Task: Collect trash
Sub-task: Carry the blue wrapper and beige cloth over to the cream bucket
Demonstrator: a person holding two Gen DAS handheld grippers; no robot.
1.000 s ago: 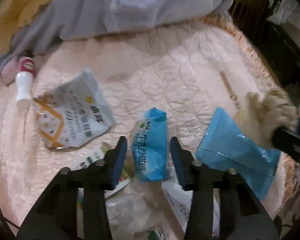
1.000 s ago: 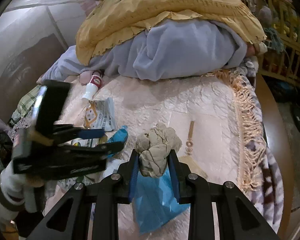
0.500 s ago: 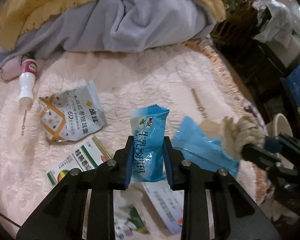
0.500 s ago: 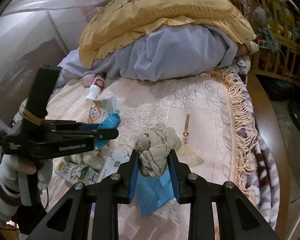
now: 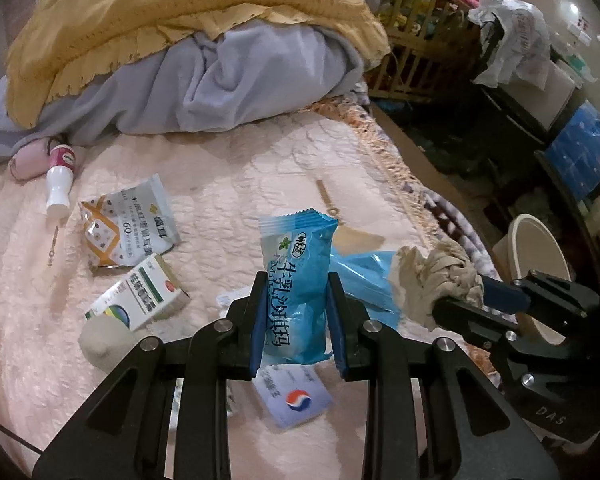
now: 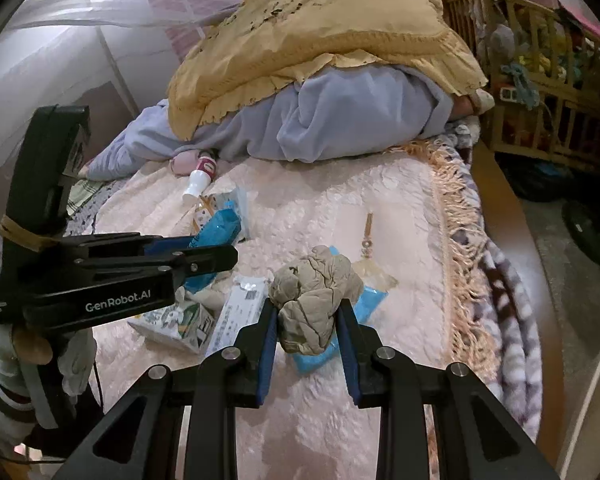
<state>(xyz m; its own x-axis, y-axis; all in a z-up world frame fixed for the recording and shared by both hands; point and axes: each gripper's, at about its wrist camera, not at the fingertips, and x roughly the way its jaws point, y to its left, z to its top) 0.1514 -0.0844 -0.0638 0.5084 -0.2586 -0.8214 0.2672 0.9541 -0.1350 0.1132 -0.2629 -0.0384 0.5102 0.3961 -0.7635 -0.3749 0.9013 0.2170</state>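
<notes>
My left gripper (image 5: pixel 297 285) is shut on a blue snack wrapper (image 5: pixel 292 240) and holds it upright above the pink bedspread (image 5: pixel 240 176). In the right wrist view the left gripper (image 6: pixel 216 249) comes in from the left with the wrapper (image 6: pixel 220 226) between its fingers. My right gripper (image 6: pixel 307 312) is shut on a crumpled beige paper wad (image 6: pixel 312 284). In the left wrist view the right gripper (image 5: pixel 460 298) holds the wad (image 5: pixel 432 280) just right of the wrapper. A flat blue bag (image 5: pixel 364 276) lies on the bed under both.
On the bedspread lie a white-and-orange packet (image 5: pixel 128 224), a green-and-white box (image 5: pixel 140 296), a red-capped white bottle (image 5: pixel 60 184), a beige ball (image 5: pixel 100 344) and a white pack with a logo (image 5: pixel 296 396). Yellow and grey blankets (image 5: pixel 220 80) are heaped behind. A white bucket (image 5: pixel 536 252) stands beyond the fringed bed edge.
The left gripper closed on the blue wrapper and lifted it off the bed. Both grippers rose and shifted toward the bed's right edge, the right one still carrying the wad.
</notes>
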